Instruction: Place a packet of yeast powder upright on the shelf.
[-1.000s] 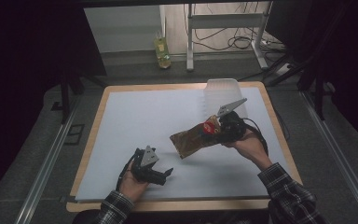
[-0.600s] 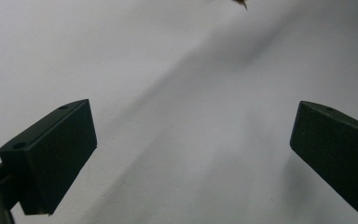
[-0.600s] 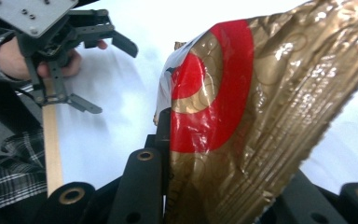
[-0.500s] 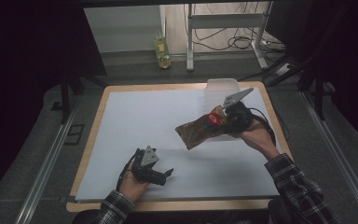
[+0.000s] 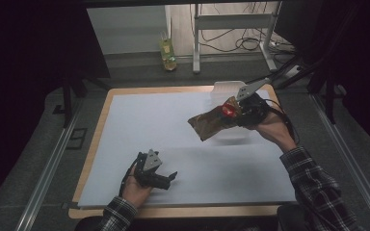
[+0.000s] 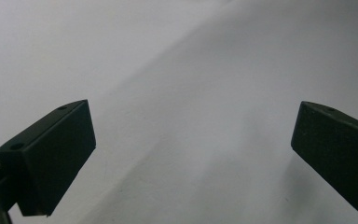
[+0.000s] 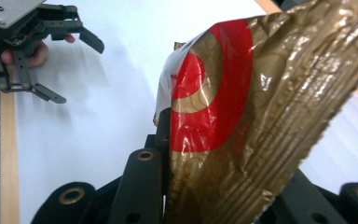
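A crinkled gold snack bag (image 5: 211, 125) with a red circle hangs in the air over the right half of the white mat (image 5: 164, 120). My right gripper (image 5: 230, 113) is shut on its right end. In the right gripper view the bag (image 7: 261, 107) stands pinched between the black jaws and hides the right one. My left gripper (image 5: 170, 178) rests low on the mat near the front left, held by a hand. Its jaws stand wide open with nothing between them (image 6: 193, 149). The right gripper view also shows this left gripper (image 7: 77, 72) farther off.
A clear plastic tub (image 5: 227, 88) sits at the back right of the mat, just behind the raised bag. The wooden table edge (image 5: 96, 130) frames the mat. A yellow-green bottle (image 5: 167, 53) stands on the floor beyond the table.
My right gripper has lifted the bag off the mat and carried it up and toward the far right. The left gripper has stayed where it was.
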The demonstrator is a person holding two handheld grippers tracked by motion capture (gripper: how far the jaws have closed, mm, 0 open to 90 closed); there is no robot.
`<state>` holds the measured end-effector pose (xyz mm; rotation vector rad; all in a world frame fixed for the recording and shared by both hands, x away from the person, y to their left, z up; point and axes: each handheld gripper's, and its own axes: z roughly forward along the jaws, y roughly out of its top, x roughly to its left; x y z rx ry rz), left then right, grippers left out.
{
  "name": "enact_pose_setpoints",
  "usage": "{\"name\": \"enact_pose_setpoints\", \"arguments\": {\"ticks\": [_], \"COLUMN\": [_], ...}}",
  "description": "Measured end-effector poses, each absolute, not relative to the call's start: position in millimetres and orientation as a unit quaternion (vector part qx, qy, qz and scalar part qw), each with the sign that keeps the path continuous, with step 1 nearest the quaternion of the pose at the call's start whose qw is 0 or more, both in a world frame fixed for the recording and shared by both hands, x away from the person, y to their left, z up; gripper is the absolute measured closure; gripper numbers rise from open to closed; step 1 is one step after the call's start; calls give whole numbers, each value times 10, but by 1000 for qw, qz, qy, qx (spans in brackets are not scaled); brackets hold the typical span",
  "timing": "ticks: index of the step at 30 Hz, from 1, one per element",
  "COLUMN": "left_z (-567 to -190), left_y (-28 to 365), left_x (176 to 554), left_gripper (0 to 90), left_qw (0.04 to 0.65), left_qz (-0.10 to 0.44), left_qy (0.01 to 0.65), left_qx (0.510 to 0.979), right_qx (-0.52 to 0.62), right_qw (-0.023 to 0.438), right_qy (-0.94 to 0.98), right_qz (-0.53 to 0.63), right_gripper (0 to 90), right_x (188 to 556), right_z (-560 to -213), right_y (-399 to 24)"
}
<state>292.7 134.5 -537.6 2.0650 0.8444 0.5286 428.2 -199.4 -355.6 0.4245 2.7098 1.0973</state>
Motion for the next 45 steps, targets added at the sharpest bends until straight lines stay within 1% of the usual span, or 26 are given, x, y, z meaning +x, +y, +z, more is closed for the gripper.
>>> {"name": "enact_pose_setpoints", "arguments": {"ticks": [15,24,31,37,45], "left_z": [-5381,-5385,-5393,-5400,-5402], "left_y": [1346,1349,1345,1338,1343], "left_x": [2931,2932,2934,2937,2939], "left_gripper": [0,0,0,0,0], "left_qw": [415,415,416,416,415], "left_qz": [205,202,199,199,198], "left_qy": [333,333,335,335,335], "left_qx": [821,822,821,822,822], "right_qx": [176,161,143,118,72], "right_qw": [137,159,165,156,150], "right_qy": [908,920,931,945,963], "right_qz": [355,320,292,262,211], "right_gripper": [722,722,722,722,722], "right_x": [4596,4733,4786,4815,4861], "right_z": [-3303,-3231,-3201,-3207,-3284], "right_y": [-2227,-2307,-2442,-2547,-2546]}}
